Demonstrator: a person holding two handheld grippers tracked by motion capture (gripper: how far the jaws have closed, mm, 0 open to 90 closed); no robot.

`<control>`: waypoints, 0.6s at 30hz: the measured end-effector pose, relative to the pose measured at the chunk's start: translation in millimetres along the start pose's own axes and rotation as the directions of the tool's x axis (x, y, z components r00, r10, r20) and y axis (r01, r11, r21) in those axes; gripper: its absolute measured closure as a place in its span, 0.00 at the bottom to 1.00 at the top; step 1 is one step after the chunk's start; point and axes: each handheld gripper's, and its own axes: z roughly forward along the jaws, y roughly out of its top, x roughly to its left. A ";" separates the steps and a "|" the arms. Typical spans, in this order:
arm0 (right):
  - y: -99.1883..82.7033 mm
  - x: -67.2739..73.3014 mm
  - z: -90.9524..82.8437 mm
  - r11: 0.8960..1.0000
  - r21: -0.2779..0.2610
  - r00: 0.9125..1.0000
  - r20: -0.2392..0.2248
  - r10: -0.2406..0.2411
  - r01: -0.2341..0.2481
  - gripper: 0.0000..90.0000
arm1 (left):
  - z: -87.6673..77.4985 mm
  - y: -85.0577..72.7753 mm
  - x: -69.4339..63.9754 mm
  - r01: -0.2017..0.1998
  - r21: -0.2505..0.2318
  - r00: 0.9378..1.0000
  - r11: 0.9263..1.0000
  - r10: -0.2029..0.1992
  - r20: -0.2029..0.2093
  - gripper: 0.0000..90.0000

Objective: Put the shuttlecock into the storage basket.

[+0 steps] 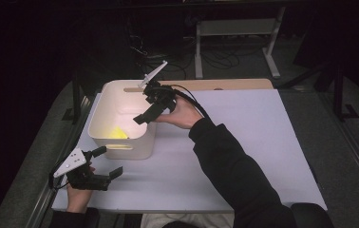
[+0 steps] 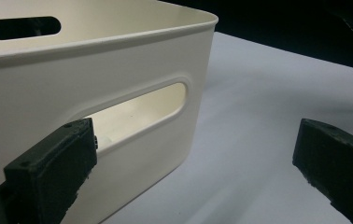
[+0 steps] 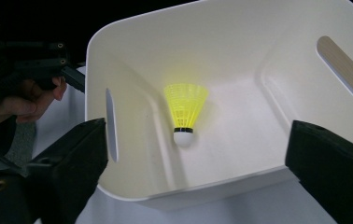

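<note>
Both grippers stand wide open and empty: left gripper (image 1: 105, 162) near the tabletop's front left corner, right gripper (image 1: 145, 110) above the white bin (image 1: 102, 134) at the left edge. Inside lies a yellow shuttlecock (image 3: 184, 112), on the bin's floor.

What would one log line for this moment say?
right tongs: open, above bin | shuttlecock: lying in bin | left tongs: open, beside bin
</note>
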 end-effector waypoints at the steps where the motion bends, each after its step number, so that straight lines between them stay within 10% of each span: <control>1: -0.6 -0.3 -1.5 1.000 -0.002 1.000 0.003 0.001 -0.001 0.01 | 0.0 0.0 0.0 0.000 0.000 1.000 1.000 0.000 0.000 0.00; 18: -12.5 -4.7 -25.7 0.999 -0.032 0.999 0.040 0.008 -0.006 0.00 | 0.5 -0.2 0.1 0.000 0.003 1.000 1.000 0.000 -0.002 0.00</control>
